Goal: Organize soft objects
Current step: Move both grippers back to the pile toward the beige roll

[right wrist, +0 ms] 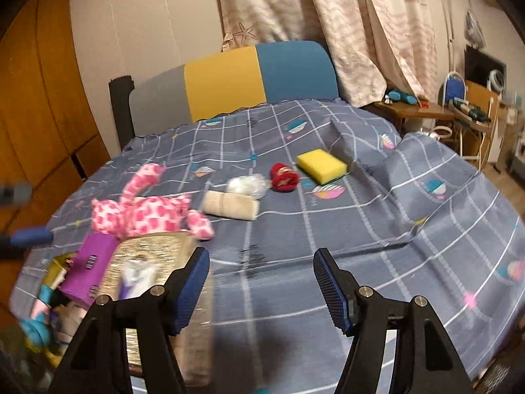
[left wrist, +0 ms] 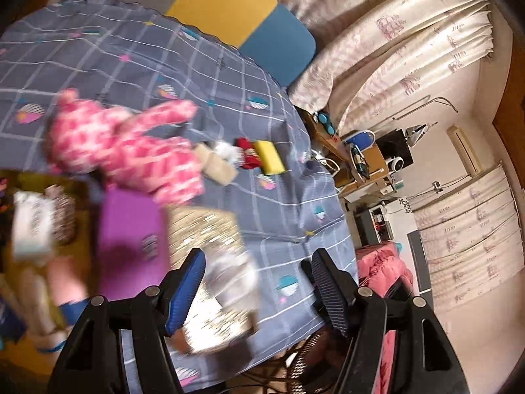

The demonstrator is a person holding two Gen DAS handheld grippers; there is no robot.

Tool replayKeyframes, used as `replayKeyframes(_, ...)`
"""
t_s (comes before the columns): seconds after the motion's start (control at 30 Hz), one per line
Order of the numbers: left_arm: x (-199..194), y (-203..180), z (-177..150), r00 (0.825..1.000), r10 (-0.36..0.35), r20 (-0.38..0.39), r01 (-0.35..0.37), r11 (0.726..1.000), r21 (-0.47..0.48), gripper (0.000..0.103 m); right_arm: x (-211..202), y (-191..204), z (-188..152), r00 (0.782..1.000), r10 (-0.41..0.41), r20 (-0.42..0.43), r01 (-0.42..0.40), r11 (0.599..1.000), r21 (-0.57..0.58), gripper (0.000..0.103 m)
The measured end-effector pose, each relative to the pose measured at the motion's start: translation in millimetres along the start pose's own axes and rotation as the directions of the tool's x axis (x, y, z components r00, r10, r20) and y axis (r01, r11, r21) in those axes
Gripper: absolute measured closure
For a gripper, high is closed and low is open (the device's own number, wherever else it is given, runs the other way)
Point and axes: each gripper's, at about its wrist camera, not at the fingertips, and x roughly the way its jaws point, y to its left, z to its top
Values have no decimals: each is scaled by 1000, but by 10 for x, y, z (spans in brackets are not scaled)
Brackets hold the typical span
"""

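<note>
Blurring smears the pink plush (left wrist: 124, 144) and box (left wrist: 210, 249); both tools (left wrist: 259, 292) (right wrist: 261, 290) gape, released.

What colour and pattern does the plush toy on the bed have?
The plush toy is white with pink patches, clearest in the right wrist view.

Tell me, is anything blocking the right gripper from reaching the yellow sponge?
Nothing visible does. The right gripper is open and empty, and only bare bedsheet lies between it and the yellow sponge. The red sock sits just left of that path.
</note>
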Motion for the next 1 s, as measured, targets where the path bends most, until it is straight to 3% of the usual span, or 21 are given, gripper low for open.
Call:
replayKeyframes(0.2, 634, -461, 415, 999, 12, -53, -13, 1000, -13, 34, 179, -519, 35, 999, -46, 10, 47, 996, -81, 36)
replayKeyframes(0.33, 1152, -485, 648, 996, 13, -94, -26, 991, -133, 32, 341, -871, 7, 996, -84, -16, 82, 990, -118, 36)
replayKeyframes(0.4, 1435, -431, 735, 994, 51, -101, -69, 980, -186, 31, 401, -1017, 8, 995, -101, -21, 98, 989, -114, 36)
replayKeyframes(0.53, 1938, -306, 914, 984, 123, -127, -153, 954, -259, 31, 445, -1252, -10, 996, -88, -5, 88, 995, -55, 36)
replayKeyframes(0.73, 2541, -25, 1033, 946, 264, -187, -312, 898, -311, 31, 542, -1418, 27, 998, -18, -65, 22, 998, 66, 36)
replayKeyframes(1.0, 2844, 377, 1133, 914, 365, -176, -405, 831, -383, 31, 486, -1360, 68, 999, -1, -50, 5, 998, 68, 36)
